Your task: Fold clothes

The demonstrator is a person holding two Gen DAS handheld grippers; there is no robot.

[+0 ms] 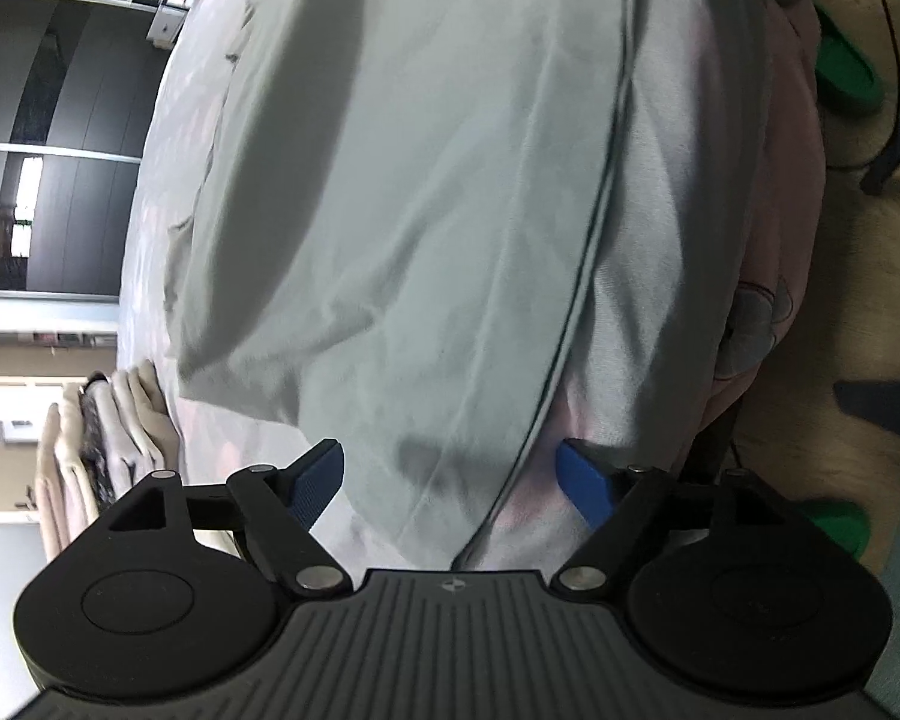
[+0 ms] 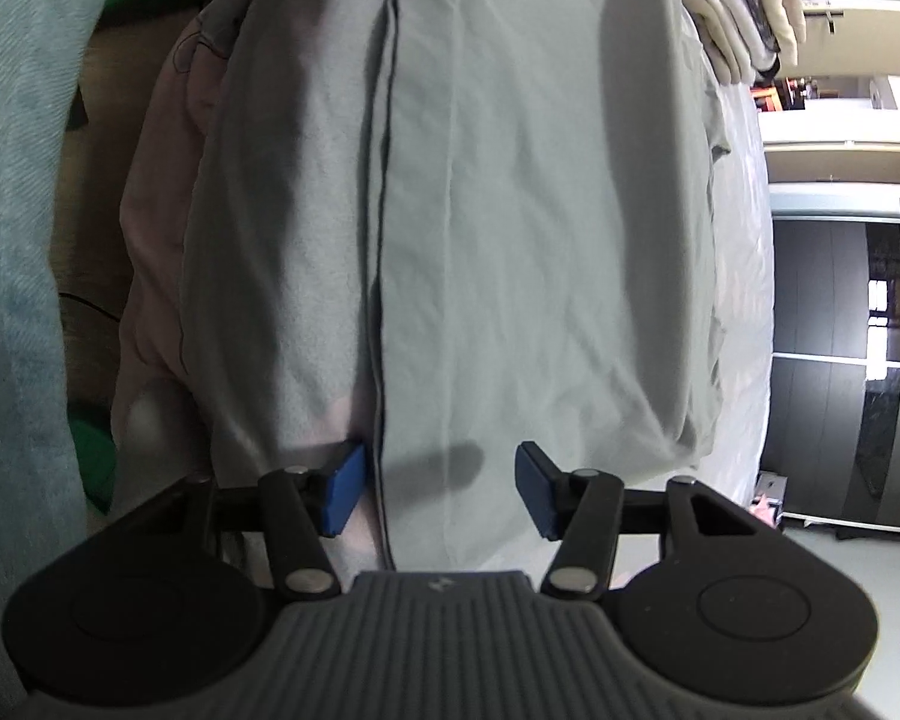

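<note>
Left wrist view: the left gripper (image 1: 450, 480) has its fingers (image 1: 315, 483) spread wide and empty above the pale grey garment (image 1: 420, 210) lying flat on the bed (image 1: 150, 240); before pinching, align both fingers over the dark-piped edge (image 1: 594, 240), which runs between them, nearer the right one. Right wrist view: the right gripper (image 2: 438, 489) is also open and holds nothing, the garment directly beneath and its piped edge just inside the left finger.
</note>
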